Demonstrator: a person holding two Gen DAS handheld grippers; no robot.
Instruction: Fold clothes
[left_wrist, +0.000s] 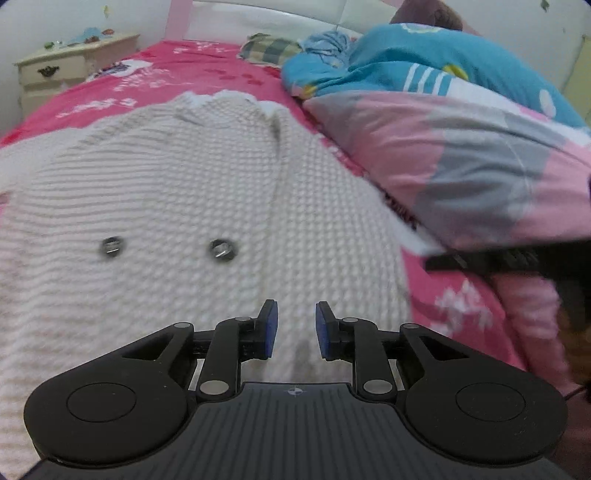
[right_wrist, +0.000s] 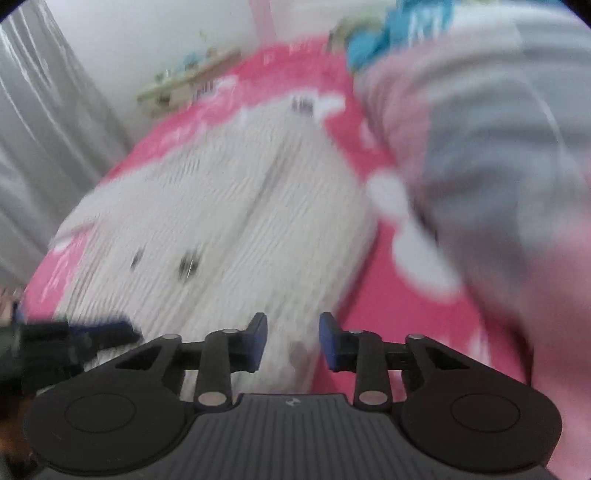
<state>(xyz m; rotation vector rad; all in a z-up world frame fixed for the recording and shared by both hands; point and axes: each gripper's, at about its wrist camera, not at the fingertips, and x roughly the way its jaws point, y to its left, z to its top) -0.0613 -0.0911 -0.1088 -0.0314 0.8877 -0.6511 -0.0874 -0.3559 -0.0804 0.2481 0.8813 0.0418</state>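
Observation:
A cream knitted cardigan with two dark metal buttons lies spread on the pink bed sheet. My left gripper is open and empty, just above the cardigan's near hem. The right wrist view is blurred by motion. It shows the same cardigan on the pink sheet. My right gripper is open and empty over the cardigan's near right edge. The left gripper shows at that view's left edge, and the right gripper shows at the right edge of the left wrist view.
A pink and grey duvet and a blue quilt are piled on the right of the bed. A checked pillow lies by the headboard. A cream nightstand stands at the far left. A grey curtain hangs on the left.

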